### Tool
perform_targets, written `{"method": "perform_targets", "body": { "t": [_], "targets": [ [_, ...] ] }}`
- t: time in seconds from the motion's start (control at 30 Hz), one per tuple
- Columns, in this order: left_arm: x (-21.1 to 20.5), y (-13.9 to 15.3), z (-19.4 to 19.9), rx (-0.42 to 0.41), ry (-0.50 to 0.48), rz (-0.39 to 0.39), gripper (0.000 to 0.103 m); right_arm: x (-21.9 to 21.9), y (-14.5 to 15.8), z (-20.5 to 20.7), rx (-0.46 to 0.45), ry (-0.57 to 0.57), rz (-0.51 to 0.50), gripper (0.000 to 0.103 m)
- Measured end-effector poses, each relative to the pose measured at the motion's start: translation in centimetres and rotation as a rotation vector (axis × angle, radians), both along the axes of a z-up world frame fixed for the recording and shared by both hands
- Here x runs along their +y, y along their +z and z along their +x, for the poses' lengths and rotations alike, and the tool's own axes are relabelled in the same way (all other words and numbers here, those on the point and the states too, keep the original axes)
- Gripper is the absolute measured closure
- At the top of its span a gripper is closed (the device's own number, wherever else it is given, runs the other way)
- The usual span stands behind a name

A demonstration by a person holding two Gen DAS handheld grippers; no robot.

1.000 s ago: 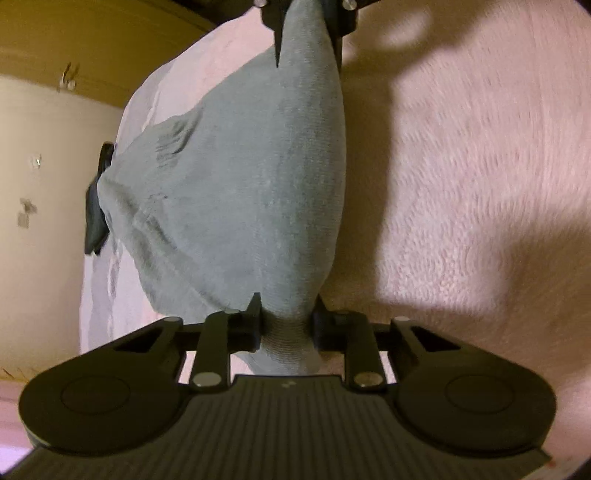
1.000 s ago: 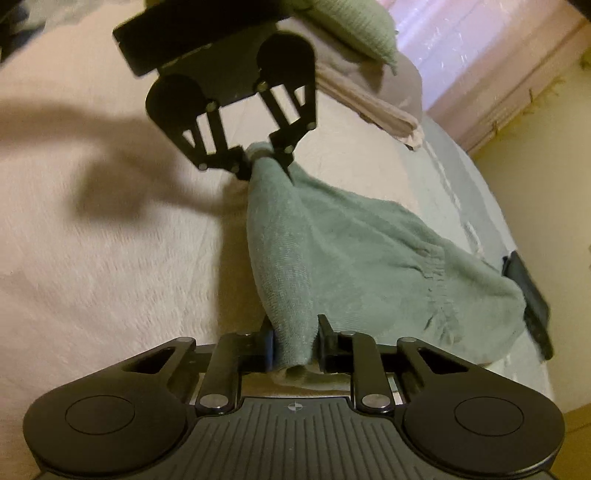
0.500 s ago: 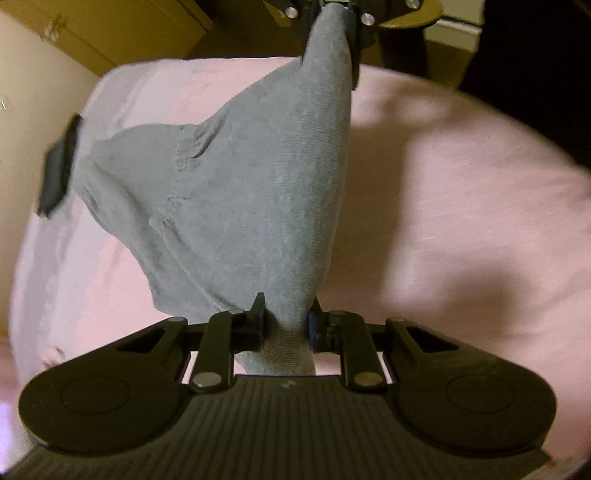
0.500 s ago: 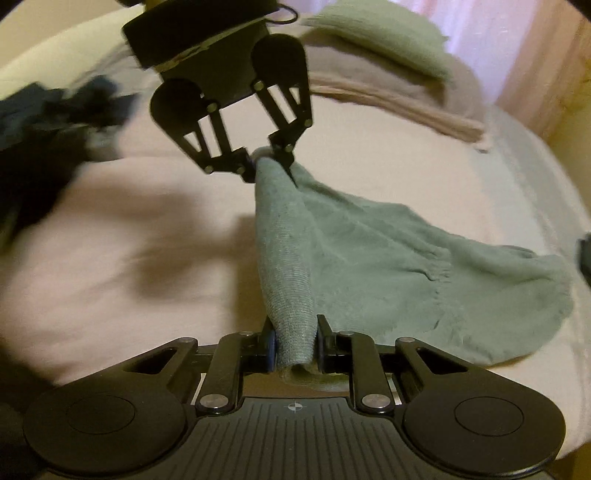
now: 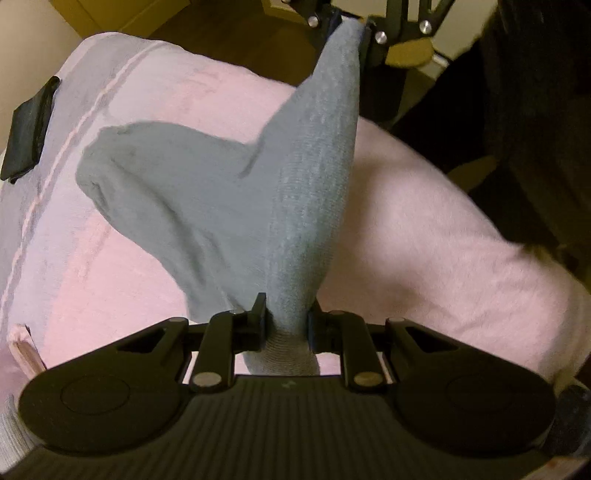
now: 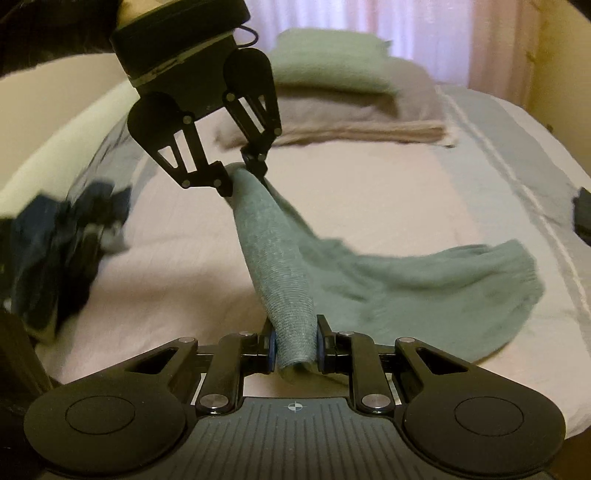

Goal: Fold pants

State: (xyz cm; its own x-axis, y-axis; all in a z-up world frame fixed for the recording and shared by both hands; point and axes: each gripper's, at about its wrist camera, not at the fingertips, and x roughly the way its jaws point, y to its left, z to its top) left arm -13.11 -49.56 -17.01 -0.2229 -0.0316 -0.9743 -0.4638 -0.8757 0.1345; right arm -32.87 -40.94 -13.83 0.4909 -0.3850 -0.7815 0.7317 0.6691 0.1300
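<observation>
Grey-green knit pants (image 5: 229, 192) (image 6: 388, 288) hang stretched between both grippers above a pink bedspread (image 5: 424, 229). My left gripper (image 5: 286, 319) is shut on one bunched end. My right gripper (image 6: 294, 341) is shut on the other end; it also shows at the top of the left wrist view (image 5: 349, 29), and the left gripper (image 6: 240, 177) shows in the right wrist view. The band between them is taut. The rest of the pants trails down and rests on the bed toward its side.
Pillows and a folded blanket (image 6: 351, 110) lie at the head of the bed. A dark heap of clothes (image 6: 62, 251) sits on the left edge. A black flat object (image 5: 27, 140) (image 6: 583, 214) lies on the striped border. Beyond the bed's foot are floor and a stool (image 5: 410, 55).
Both grippers have swung with the pants held between them, so the views now run along the bed. The hanging part has dropped lower and spread onto the bedspread.
</observation>
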Motion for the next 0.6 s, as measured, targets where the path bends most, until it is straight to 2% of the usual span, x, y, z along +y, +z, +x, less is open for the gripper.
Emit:
{"method": "perform_targets", "body": {
  "t": [0.13, 0.27, 0.43, 0.6],
  "targets": [
    [-4.7, 3.2, -5.7, -0.017, 0.011, 0.028, 0.087, -5.4, 1.3, -4.8, -0.051, -0.042, 0.03, 0.087],
    [-9.8, 3.8, -12.4, -0.047, 0.022, 0.049, 0.087, -11.8, 0.2, -9.6, -0.099, -0.058, 0.096, 0.087],
    [-16.2, 1.1, -19.5, -0.086, 0.043, 0.104, 0.087, -19.8, -3.1, -15.6, -0.173, -0.08, 0.213, 0.087],
    [-22.8, -3.1, -25.3, -0.109, 0.114, 0.185, 0.087, -27.0, -6.9, -20.8, -0.227, -0.11, 0.347, 0.087]
  ]
}}
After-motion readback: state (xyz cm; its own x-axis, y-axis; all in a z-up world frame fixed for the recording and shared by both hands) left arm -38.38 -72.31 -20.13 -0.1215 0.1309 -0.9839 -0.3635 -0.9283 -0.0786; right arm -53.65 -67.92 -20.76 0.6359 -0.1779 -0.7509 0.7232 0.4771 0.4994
